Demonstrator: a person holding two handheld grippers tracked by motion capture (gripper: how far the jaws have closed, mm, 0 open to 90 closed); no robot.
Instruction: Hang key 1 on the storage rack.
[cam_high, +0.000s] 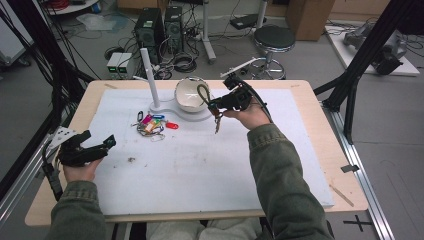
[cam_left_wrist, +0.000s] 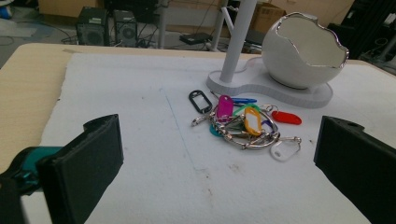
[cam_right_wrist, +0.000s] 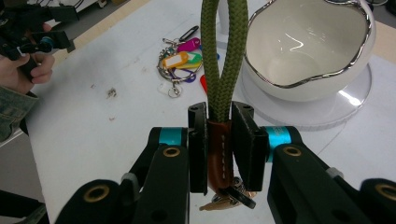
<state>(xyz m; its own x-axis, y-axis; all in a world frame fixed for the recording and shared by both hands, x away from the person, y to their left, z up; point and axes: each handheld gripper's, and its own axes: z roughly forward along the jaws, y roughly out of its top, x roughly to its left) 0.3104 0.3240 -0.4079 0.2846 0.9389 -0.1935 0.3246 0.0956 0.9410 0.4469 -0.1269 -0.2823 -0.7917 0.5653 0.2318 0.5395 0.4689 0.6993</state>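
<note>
- right gripper (cam_right_wrist: 219, 154): nearest the lens in the right gripper view, jaws closed on the brown leather collar of the green cord keyring (cam_right_wrist: 223, 60). the cord loop stands up out of the jaws toward 12 o'clock; a dark ring and keys hang below the pads.
- in the high view the right gripper (cam_high: 216, 105) is held above the mat, the cord loop (cam_high: 203, 93) rising beside the bowl's rim and the keys hanging beneath.
- white bowl (cam_high: 189, 95): egg-shaped, silver jagged rim, mouth open upward, seated on a white stand (cam_high: 172, 109) with an upright white post (cam_high: 148, 75). in the right gripper view the bowl (cam_right_wrist: 322, 51) lies at about 1 o'clock from the jaws, close by.
- governing relation: the keyring's long axis runs roughly vertical, loop up and keys down, and the bowl mouth lies just left of the right gripper in the high view. judged, the next move is a short carry over the rim, then release; the hanging keys could catch the rim.
- key tag bunch (cam_high: 152, 123): coloured tags on rings, lying on the white mat (cam_high: 200, 170), at 8 o'clock from the bowl.
- left gripper (cam_high: 97, 147): jaws standing apart, holding nothing, near the mat's left edge. the tag bunch (cam_left_wrist: 243, 123) lies ahead of it at 12 o'clock, well apart. the right hand is the nearer to the bowl.
</note>
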